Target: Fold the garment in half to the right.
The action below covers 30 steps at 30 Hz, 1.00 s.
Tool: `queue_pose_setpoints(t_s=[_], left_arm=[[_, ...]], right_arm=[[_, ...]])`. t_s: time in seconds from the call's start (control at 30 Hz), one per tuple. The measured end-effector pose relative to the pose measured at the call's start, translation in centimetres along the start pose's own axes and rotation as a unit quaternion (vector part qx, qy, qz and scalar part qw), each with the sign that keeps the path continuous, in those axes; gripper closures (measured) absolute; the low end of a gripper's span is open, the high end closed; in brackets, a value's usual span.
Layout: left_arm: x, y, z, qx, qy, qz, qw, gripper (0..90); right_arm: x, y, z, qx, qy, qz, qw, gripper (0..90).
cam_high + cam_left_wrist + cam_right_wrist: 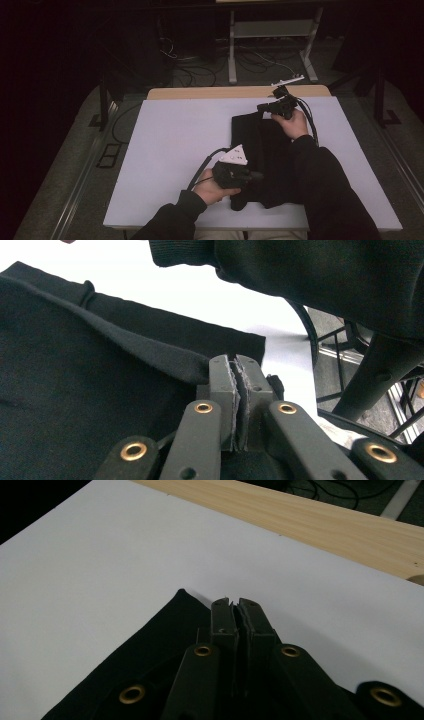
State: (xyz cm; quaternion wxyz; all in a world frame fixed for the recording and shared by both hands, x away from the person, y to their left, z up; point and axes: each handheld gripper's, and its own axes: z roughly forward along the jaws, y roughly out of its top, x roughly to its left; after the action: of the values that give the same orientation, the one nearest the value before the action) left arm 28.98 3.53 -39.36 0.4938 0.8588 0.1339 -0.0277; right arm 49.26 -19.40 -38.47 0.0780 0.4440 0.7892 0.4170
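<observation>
L gripper (256,176) sits at abt 6 o'clock on the table (165,145), jaws pressed together on the near edge of the black cloth (262,150); in the left gripper view the pads (223,385) meet w/ a rolled fold of fabric running right up to them, so it looks pinched, tho how much cloth is actually btwn them I can't tell. R gripper (264,107) is at abt 1 o'clock, jaws likewise closed at the cloth's far corner (181,594), the corner tip poking out just left of the jaws. Cloth lies right of centre, running from 1 down to 6 o'clock, partly under the person's right sleeve (325,185). Risks, as I judge: the far grip seems to catch only a thin bit of corner, so a lift or pull could slip it free and drop that end; the sleeve resting over the cloth could drag or pin it and bunch the fold; pulling the two ends unevenly would skew the fabric. The high view gives the overall lay of cloth, both hands and the sleeve overlap, but no detail at the jaws. The left gripper view shows the rolled hem and layered folds; the right gripper view shows the bare corner and the wooden table edge (320,520) beyond.
</observation>
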Motion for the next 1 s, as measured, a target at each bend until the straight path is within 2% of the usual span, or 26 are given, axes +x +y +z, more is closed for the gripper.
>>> queue_pose_setpoints(t_s=[0.6,0.8,0.87,1.0], left_arm=[[-0.1,1.1,2.5,-0.004,-0.018,0.001,0.9998,85.7],[-0.1,1.3,3.7,0.002,-0.025,0.003,0.9997,85.7],[-0.2,1.4,4.1,-0.002,-0.026,-0.005,0.9997,85.7],[-0.1,1.6,4.7,0.002,-0.031,-0.001,0.9995,85.7]], right_arm=[[-2.9,-1.9,-1.7,-0.001,-0.024,0.038,0.999,85.0],[-3.4,-2.2,-1.9,-0.002,-0.024,0.044,0.9988,85.0],[-3.5,-2.3,-1.8,0.0,-0.025,0.048,0.9985,85.0],[-3.8,-2.6,-1.7,0.002,-0.026,0.049,0.9984,84.9]])
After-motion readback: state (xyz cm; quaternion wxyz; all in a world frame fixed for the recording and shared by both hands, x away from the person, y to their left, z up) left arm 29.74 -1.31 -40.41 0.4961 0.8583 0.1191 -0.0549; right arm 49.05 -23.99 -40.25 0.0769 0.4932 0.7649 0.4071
